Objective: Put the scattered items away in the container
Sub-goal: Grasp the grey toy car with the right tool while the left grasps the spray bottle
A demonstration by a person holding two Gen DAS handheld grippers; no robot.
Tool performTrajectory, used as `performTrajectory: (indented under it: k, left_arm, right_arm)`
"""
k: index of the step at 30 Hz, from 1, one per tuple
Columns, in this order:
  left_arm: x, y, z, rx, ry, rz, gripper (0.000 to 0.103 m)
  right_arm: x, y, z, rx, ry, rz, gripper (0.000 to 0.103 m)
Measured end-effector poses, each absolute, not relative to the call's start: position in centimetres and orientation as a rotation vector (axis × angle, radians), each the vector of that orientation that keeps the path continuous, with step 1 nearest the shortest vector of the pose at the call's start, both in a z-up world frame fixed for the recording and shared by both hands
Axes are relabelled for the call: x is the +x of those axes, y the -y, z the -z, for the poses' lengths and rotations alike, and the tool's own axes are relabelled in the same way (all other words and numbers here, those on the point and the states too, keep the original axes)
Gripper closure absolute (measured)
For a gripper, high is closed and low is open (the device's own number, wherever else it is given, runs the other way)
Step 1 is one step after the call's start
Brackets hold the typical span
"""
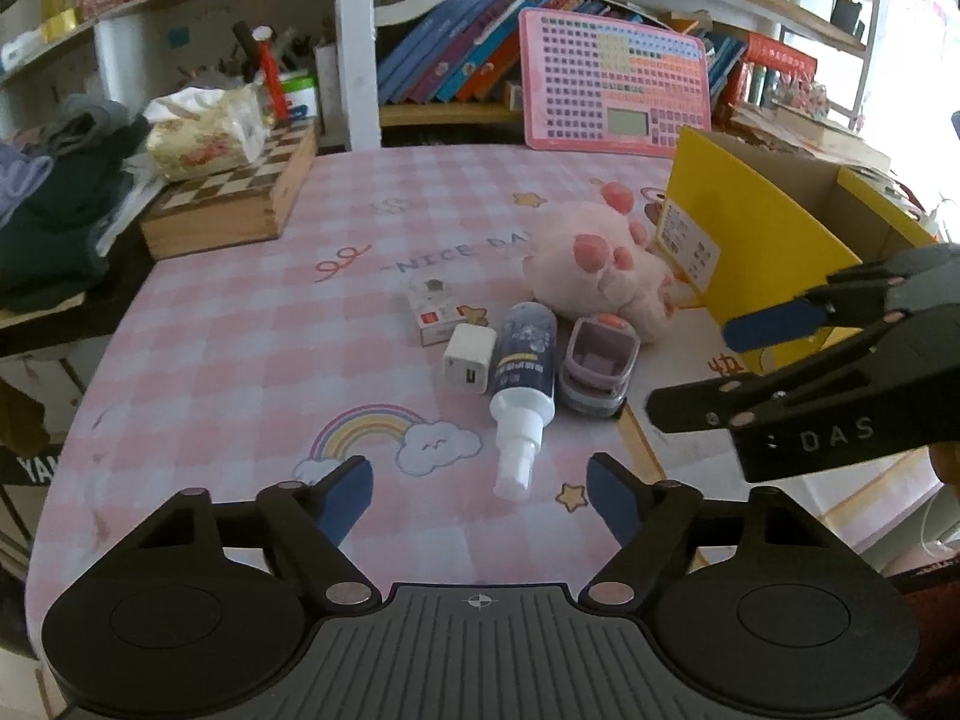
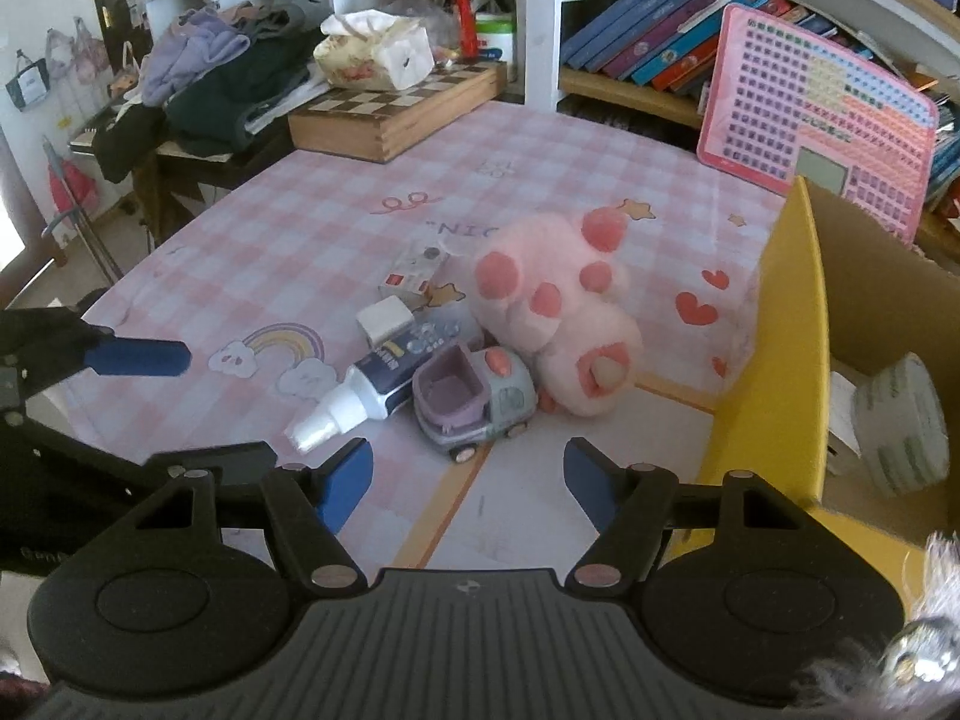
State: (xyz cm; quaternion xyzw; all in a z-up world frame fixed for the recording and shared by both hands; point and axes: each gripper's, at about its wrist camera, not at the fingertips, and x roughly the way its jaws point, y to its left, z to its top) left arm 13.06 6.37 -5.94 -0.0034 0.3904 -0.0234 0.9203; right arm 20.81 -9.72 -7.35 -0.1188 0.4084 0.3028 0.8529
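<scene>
Both tongs stand with jaws apart, holding nothing: the left gripper [image 1: 480,495] hovers just short of the spray bottle [image 1: 521,372]; the right gripper [image 2: 468,480] hangs near the toy truck [image 2: 480,399]. Landmark: the yellow box [image 2: 786,360]; the pink paw plush [image 2: 558,306] lies beside its wall, the truck, bottle, white charger [image 1: 469,358] and small carton [image 1: 433,312] beyond the plush; a roll [image 2: 906,426] lies inside.

Bright daylight, blown-out glare at right edge past yellow box [image 1: 750,252]; soft shadows, strong fisheye bending on shelves [image 1: 420,114], slight overall softness.
</scene>
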Motion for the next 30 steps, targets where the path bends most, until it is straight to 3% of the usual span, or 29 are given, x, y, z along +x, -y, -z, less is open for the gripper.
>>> performTrajectory:
  k: [10, 16, 21, 30]
  left_arm:
    - [16.5, -5.7, 7.7, -0.002, -0.844, 0.101, 0.027]
    - [18.5, -5.3, 8.4, 0.018, -0.861, 0.122, 0.036]
    - [19.8, -5.1, 8.9, 0.020, -0.873, 0.136, 0.050]
    - [20.8, -4.2, 9.7, 0.077, -0.873, 0.142, 0.055]
  right_arm:
    - [25.0, 8.0, 8.9, -0.209, -0.953, -0.672, 0.033]
    - [26.7, 7.2, 9.9, -0.220, -0.993, -0.674, 0.038]
    - [27.7, 7.4, 10.0, -0.229, -0.993, -0.659, 0.042]
    - [28.8, 6.8, 10.8, -0.251, -1.017, -0.676, 0.040]
